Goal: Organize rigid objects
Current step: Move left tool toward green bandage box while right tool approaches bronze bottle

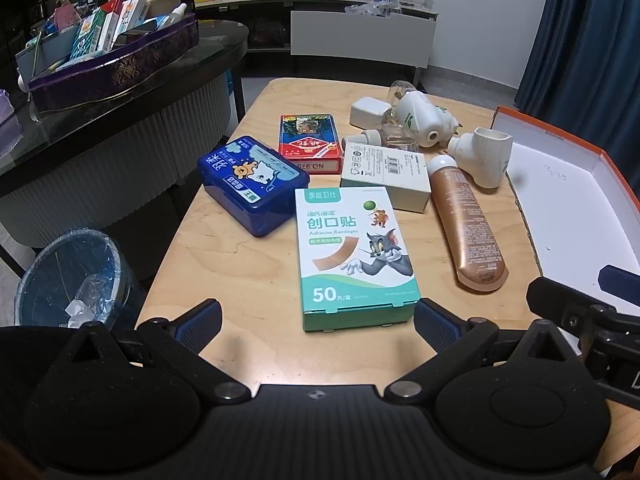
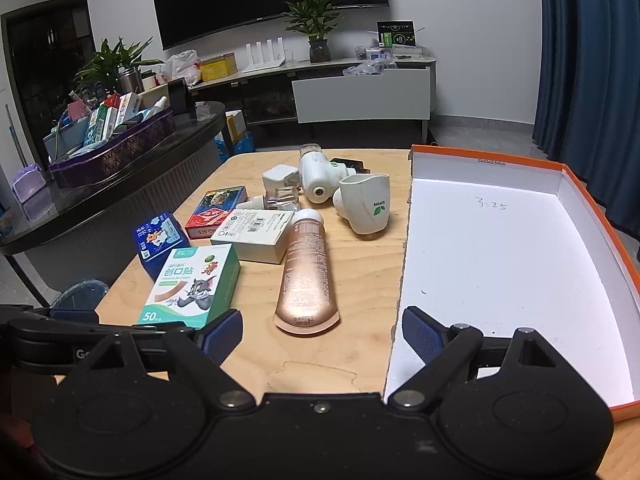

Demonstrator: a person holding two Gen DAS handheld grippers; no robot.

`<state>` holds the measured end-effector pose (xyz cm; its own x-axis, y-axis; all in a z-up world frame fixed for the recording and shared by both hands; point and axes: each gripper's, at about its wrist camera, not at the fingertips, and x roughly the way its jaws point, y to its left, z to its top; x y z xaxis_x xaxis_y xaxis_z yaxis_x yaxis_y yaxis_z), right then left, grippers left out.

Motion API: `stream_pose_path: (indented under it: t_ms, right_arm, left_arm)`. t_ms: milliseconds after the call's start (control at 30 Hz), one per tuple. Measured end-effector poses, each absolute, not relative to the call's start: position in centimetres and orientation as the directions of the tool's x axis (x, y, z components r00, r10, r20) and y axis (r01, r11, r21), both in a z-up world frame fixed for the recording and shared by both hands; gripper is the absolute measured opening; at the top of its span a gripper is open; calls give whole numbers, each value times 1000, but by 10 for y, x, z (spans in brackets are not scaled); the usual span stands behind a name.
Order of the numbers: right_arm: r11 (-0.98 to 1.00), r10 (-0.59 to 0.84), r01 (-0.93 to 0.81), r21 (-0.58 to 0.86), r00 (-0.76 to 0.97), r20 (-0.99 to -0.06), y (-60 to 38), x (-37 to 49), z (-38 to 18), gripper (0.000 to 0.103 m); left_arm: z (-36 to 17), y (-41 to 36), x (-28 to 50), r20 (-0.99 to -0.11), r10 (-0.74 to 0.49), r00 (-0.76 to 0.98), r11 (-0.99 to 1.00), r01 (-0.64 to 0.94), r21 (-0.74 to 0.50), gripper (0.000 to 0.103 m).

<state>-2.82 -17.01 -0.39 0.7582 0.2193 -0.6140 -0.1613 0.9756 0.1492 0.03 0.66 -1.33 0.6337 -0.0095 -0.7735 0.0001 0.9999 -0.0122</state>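
On the wooden table [image 1: 224,264] lie a green-and-white bandage box [image 1: 352,252] [image 2: 192,284], a blue plastic case [image 1: 252,184] [image 2: 158,240], a red card box [image 1: 310,142] [image 2: 216,210], a white carton [image 1: 386,172] [image 2: 256,234], a copper tube [image 1: 466,220] [image 2: 306,272] and white plug-in devices [image 1: 420,116] [image 2: 364,204]. An orange-rimmed white box [image 2: 500,272] [image 1: 568,200] lies open at the right. My left gripper [image 1: 318,320] is open, just in front of the bandage box. My right gripper [image 2: 322,332] is open, astride the box's left edge near the tube's end.
A dark counter [image 1: 120,92] with a purple tray of boxes [image 1: 116,60] stands at the left. A bin with a blue liner [image 1: 68,276] sits on the floor by the table's left edge. A TV cabinet [image 2: 360,92] and blue curtain [image 2: 588,60] are behind.
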Motion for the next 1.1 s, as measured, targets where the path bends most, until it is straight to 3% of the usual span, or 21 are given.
stream_pose_path:
  t_ms: [1100]
  right_arm:
    - [982, 189, -153, 112, 736, -650, -175, -11, -18, 102]
  left_arm:
    - [-22, -6, 19, -780, 6, 626, 1000, -2, 6, 103]
